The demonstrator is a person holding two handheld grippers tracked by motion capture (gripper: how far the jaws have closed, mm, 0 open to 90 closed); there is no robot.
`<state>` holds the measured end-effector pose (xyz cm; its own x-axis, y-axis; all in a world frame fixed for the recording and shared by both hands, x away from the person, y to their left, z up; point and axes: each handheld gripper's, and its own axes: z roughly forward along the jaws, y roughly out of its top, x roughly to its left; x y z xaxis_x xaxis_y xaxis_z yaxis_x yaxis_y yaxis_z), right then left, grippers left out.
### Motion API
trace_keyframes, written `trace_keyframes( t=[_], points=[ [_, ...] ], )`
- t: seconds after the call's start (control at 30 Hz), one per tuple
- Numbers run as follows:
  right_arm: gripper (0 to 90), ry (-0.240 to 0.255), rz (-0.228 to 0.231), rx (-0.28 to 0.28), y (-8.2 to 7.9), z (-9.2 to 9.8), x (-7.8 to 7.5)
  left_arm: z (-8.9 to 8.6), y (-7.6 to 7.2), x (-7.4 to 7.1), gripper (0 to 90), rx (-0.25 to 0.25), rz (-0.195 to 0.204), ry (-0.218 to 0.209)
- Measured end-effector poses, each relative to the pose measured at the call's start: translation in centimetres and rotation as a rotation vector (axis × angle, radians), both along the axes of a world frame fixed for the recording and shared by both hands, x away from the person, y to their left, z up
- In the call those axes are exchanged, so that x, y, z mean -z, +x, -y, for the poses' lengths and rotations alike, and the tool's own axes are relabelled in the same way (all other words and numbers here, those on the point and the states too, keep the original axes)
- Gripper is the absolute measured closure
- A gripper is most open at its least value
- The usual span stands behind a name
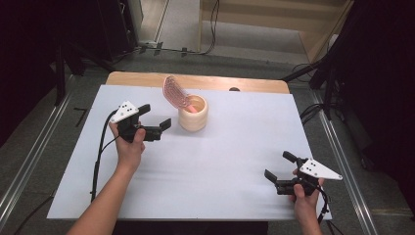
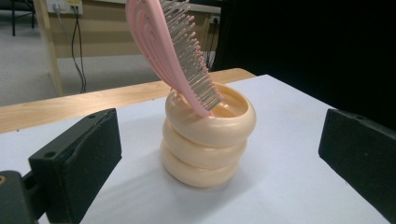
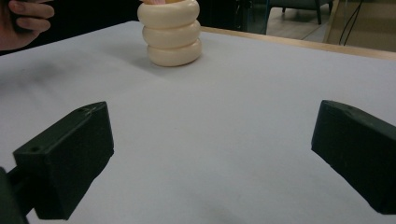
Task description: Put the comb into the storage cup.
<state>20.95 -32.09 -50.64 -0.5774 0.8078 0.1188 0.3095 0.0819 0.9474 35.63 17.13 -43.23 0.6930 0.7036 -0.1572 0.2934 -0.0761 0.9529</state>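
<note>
- High view: left claw gapes wide, holding nothing, just beside the cream holder; the jaws point toward it without touching
- cream holder, three stacked rings, stands upright on the white surface near its far edge; a pink hairbrush sits handle-down inside, bristled head leaning out over the rim
- right claw also spread open and empty, well apart at the near right corner

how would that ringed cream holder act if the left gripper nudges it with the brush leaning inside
The cream holder looks squat and wide-based, so it would probably slide rather than tip. Its glossy ribbed wall may be slippery for the jaws. The pink hairbrush leans far out, so it could shift or topple.
</note>
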Motion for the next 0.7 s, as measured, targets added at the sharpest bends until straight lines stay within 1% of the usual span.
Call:
trace_keyframes(
  t=[0.17, 0.23, 0.37, 0.47, 0.5, 0.6, 0.7],
  points=[
    [0.0, 0.0, 0.0, 0.001, 0.0, -0.1, 0.0, -0.7, -0.8, 0.4, 0.0, -0.004, 0.005, 0.009],
    [0.0, -0.001, 0.0, 0.001, 0.0, -0.1, 0.0, -1.0, -1.1, 0.5, 0.0, -0.006, -0.001, 0.013],
    [0.0, -0.001, 0.002, 0.001, 0.0, -0.1, 0.0, -1.7, -1.9, 1.0, 0.0, -0.013, -0.002, 0.007],
    [0.0, 0.0, 0.002, 0.001, 0.0, -0.1, -0.1, -2.2, -2.5, 1.3, 0.0, -0.021, -0.002, 0.011],
    [0.0, 0.001, 0.001, 0.0, 0.0, -0.1, -0.1, -2.4, -2.7, 1.4, 0.0, -0.021, -0.002, 0.006],
    [0.0, 0.0, 0.0, -0.001, 0.0, -0.2, 0.0, -2.8, -3.4, 1.6, 0.0, -0.025, 0.0, 0.02],
    [0.0, 0.0, 0.001, 0.0, -0.1, -0.2, -0.1, -3.0, -4.0, 1.7, 0.0, -0.021, 0.018, 0.038]
  ],
)
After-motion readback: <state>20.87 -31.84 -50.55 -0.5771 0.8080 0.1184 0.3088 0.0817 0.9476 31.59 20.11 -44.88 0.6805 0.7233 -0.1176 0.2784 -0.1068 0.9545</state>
